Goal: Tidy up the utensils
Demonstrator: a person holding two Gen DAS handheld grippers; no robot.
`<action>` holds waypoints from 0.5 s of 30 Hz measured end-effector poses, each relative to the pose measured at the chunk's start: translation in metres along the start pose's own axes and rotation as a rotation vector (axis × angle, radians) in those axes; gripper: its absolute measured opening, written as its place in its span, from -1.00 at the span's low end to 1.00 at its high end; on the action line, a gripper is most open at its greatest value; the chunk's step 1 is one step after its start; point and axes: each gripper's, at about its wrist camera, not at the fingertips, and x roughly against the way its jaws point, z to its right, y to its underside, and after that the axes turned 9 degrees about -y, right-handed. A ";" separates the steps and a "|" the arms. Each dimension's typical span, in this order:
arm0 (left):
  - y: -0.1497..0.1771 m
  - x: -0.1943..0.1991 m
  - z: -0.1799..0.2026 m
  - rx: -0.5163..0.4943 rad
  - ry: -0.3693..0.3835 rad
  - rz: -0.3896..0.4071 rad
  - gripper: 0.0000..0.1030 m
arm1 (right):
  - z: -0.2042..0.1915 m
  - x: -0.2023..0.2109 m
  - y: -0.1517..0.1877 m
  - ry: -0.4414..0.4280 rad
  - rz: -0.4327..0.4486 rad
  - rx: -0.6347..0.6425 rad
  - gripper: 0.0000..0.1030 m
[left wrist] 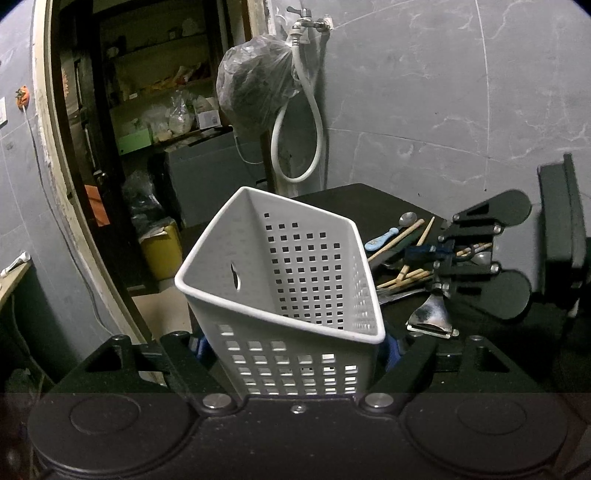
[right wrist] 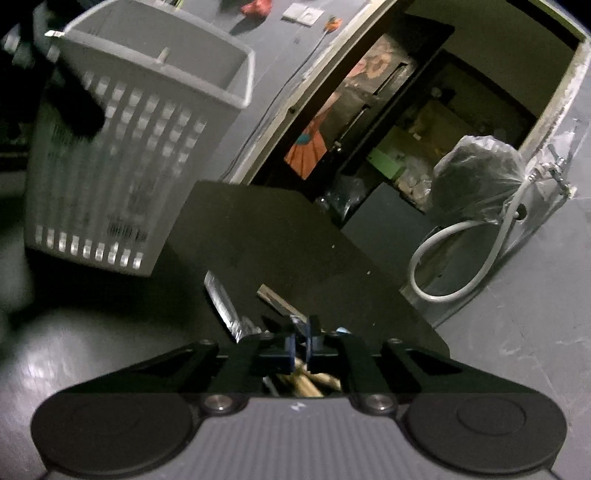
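in the left wrist view, going left to right: one open doorway (left wrist: 122,110) with cluttered shelves behind it, one plastic bag (left wrist: 255,81) hanging by one tap (left wrist: 306,20) with one looped white hose (left wrist: 295,147), then one white basket (left wrist: 280,280) with square holes, tilted and empty inside. the left gripper (left wrist: 295,354) pinches the basket by its lower walls, its two blue pads pressed against the sides, so its tongs stand wide but clamped on the basket. right of the basket lies one pile of utensils (left wrist: 402,258) on one black table (left wrist: 351,195): one spoon with a pale blue handle (left wrist: 388,234), several wooden chopsticks (left wrist: 406,275) too tangled to count, and one shiny flat metal blade (left wrist: 430,315). the right gripper (left wrist: 445,253) reaches into that pile, its tongs pressed together.

in the right wrist view, the basket (right wrist: 122,155) hangs at upper left, lifted off the table (right wrist: 266,229). at the bottom middle the right gripper (right wrist: 301,341) has its two blue pads nearly touching, with a thin utensil between them; which one i cannot tell. wooden sticks (right wrist: 310,382) show beneath it.
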 end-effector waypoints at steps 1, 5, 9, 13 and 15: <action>-0.001 0.000 0.000 -0.001 0.000 0.000 0.57 | 0.003 0.004 -0.004 -0.002 0.010 -0.018 -0.96; -0.001 -0.001 0.000 -0.002 0.002 0.001 0.57 | 0.026 0.021 -0.021 -0.035 0.052 -0.181 -0.97; -0.001 -0.001 0.000 0.003 0.000 0.002 0.57 | 0.056 0.040 -0.035 -0.071 0.086 -0.429 -0.97; 0.001 0.000 0.000 0.005 0.005 0.008 0.57 | 0.083 0.063 -0.042 -0.098 0.138 -0.686 -0.96; 0.002 0.001 0.000 0.002 0.010 0.011 0.57 | 0.098 0.076 -0.049 -0.114 0.179 -0.785 -0.96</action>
